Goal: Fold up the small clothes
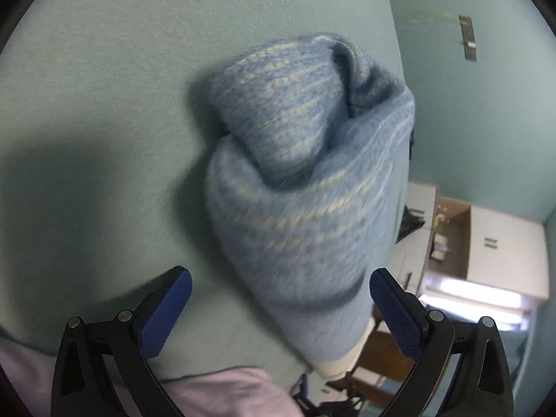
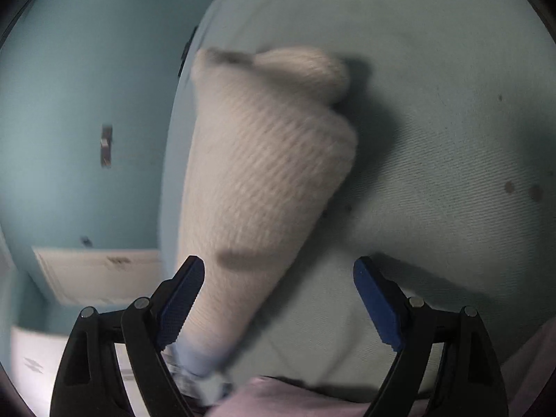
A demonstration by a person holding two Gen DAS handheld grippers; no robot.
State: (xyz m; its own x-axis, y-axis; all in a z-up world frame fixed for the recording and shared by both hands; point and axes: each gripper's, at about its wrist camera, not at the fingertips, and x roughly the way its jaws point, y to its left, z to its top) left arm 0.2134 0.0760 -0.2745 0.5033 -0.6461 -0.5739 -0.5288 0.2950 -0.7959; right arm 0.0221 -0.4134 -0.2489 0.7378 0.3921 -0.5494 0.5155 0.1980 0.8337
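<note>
In the left wrist view, the left tool [image 1: 280, 299] has its two blue-padded fingers [image 1: 166, 316] spread wide, pinching nothing. A fuzzy blue knit sock [image 1: 305, 187] with pale stripes lies on the pale green tabletop [image 1: 104, 104], reaching from between the fingers away toward the tabletop's far edge, with its far end folded back on itself into a thick roll. Its near end shows a cream tip just beside the right-hand finger; whether it touches the pad cannot be told. A pink cloth [image 1: 226, 392] lies at the near edge, below the sock. In the right wrist view, the right tool [image 2: 279, 307] is also spread wide, with nothing held. A cream knit sock [image 2: 264, 173], blurred, lies on the tabletop [image 2: 451, 104] near its left edge, its far end bunched into a rounded lump. Its narrow near end, tipped in blue, sits against the left-hand finger [image 2: 180, 309]. A pink cloth [image 2: 278, 399] shows at the bottom edge.
</note>
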